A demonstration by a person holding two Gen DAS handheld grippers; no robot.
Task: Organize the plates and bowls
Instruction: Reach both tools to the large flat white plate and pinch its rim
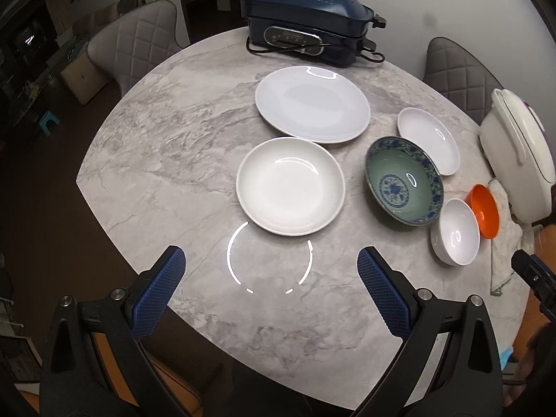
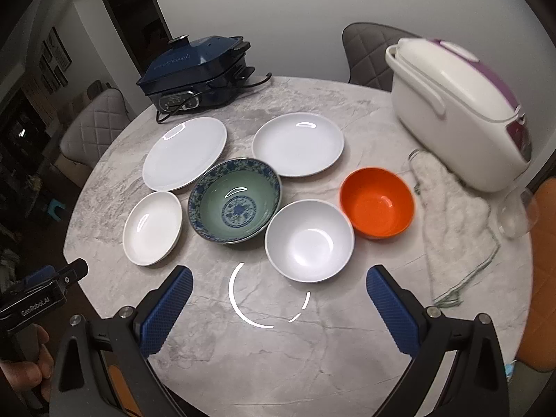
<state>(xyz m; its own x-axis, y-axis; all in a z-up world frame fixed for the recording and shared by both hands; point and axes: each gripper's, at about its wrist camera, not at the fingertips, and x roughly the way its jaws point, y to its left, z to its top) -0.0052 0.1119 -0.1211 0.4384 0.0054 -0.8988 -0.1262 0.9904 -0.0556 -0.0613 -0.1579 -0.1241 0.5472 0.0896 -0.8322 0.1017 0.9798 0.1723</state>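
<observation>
Through the left wrist camera I see my left gripper (image 1: pixel 271 271) spread wide with nothing between its blue pads, hanging over the near edge of the marble table (image 1: pixel 166 160). Straight ahead of the fingers sits the deep white plate (image 1: pixel 291 186); just beyond it lies the large flat plate (image 1: pixel 312 104), their rims almost meeting. Ahead and to the right stands the blue-patterned bowl (image 1: pixel 405 180), with a smaller white plate (image 1: pixel 429 140) just behind it. Further right, the small white bowl (image 1: pixel 455 232) sits against the orange bowl (image 1: pixel 484 210). The navy electric cooker (image 1: pixel 309 21) is at the far edge, the white rice cooker (image 1: pixel 517 153) far right.

Through the right wrist camera my right gripper (image 2: pixel 279 292) is likewise fully open and holds nothing. The small white bowl (image 2: pixel 309 240) is just ahead between the fingers, the orange bowl (image 2: pixel 378 207) ahead right, nearly touching it. The blue-patterned bowl (image 2: pixel 234 200) is ahead left, the deep white plate (image 2: pixel 153 227) further left. A towel (image 2: pixel 455 219) lies to the right, partly under the rice cooker (image 2: pixel 458 111). The left gripper's tip (image 2: pixel 74 269) shows at the left edge.
</observation>
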